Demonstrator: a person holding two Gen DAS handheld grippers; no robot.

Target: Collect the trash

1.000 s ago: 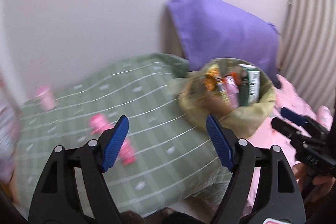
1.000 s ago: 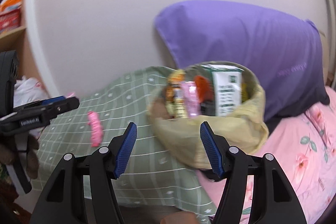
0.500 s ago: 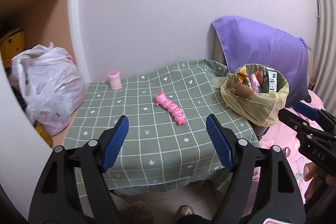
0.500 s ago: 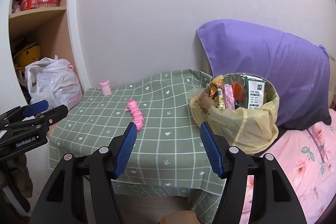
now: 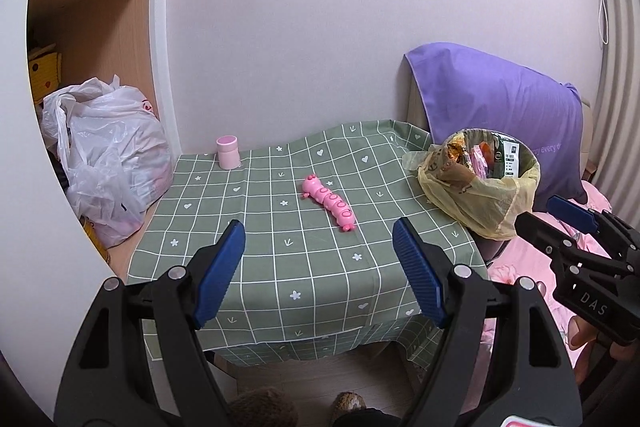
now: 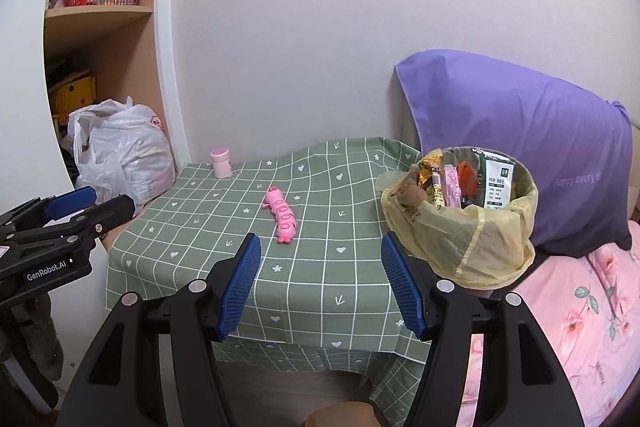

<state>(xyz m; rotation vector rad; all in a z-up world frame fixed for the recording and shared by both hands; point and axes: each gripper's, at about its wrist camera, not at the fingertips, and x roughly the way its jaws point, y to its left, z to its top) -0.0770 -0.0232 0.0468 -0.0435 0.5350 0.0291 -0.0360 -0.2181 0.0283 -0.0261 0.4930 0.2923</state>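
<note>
2 claws, the left claw [image 5: 319, 267] and right claw [image 6: 321, 283], gape wide and hold nothing at frame bottom. The trash bin [image 6: 460, 223], stuffed with wrappers, sits at the desk's [image 6: 320, 283] right edge, a pink caterpillar toy [image 6: 282, 213] mid-frame

The bin [image 5: 486, 187] is a round can lined with a pale yellow plastic bag [image 6: 476, 247] whose edge is folded over the rim and hangs crumpled down the outside. It stands upright at the right edge of the table [image 5: 280, 267], touching the green checked cloth, just in front of the purple pillow. It is filled to the top with trash [image 6: 460, 183]: a green-and-white packet standing on end, a pink wrapper, an orange piece, and gold wrappers toward the table side.
</note>
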